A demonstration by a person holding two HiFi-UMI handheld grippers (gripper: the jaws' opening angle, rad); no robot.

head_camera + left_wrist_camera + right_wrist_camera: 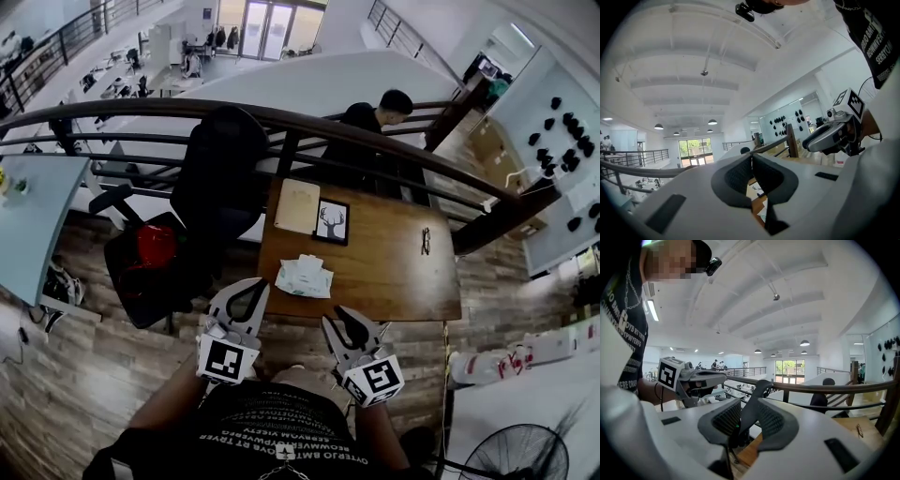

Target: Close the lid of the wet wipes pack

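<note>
Air is all my left gripper (pixel 751 157) holds, its jaws closed tip to tip; my right gripper (pixel 749 401) is empty too, jaws slightly apart. Both hover by the near edge of the wooden table (pixel 394 272), where the white wet wipes pack (pixel 305 277) lies, apart from them.

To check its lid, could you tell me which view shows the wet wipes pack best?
The head view: the wet wipes pack lies whole and unobstructed on the wooden table. The left gripper view shows only a pale sliver, possibly it; the right gripper view shows none of it.
</note>
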